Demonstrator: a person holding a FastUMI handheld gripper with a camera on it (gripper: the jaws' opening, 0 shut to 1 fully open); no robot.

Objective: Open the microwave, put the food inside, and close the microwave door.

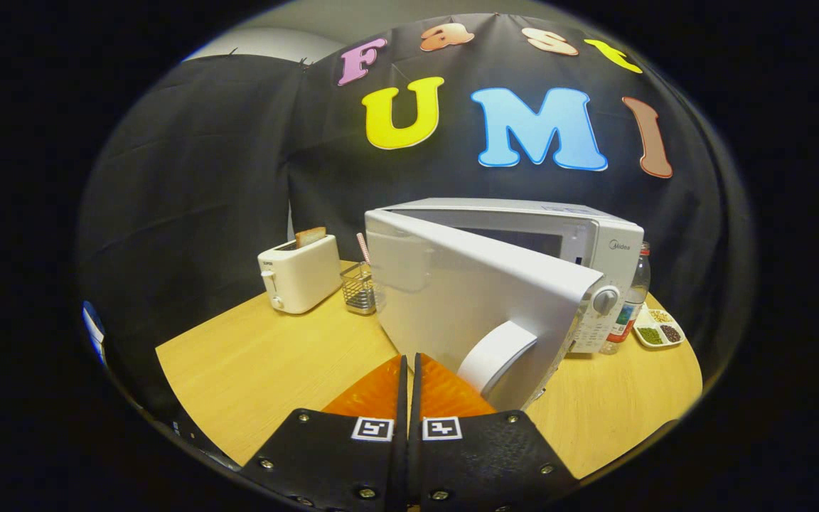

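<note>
- The hand-held gripper point(409, 370) is seen low over the wooden tabletop point(267, 355); its two fingers are pressed together, with only a thin slit between them and nothing pinched.
- The microwave point(523, 270) is placed on the tabletop just ahead of the fingers and a little to the right.
- The microwave door point(466, 291) is swung partly open toward the gripper; its curved handle point(498, 355) is found just beside the fingertips, on their right. Contact between handle and fingers cannot be told.
- A round knob point(605, 300) is noted on the microwave's control panel.
- A white toaster point(299, 274) with a slice of bread point(310, 236) in its slot is set beyond the fingers, to the left of the microwave.
- A wire basket point(360, 288) is seen between the toaster and the microwave, touching neither clearly.
- A clear bottle point(633, 299) is stood just to the right of the microwave; a divided dish point(658, 328) of small foods is laid beside it.
</note>
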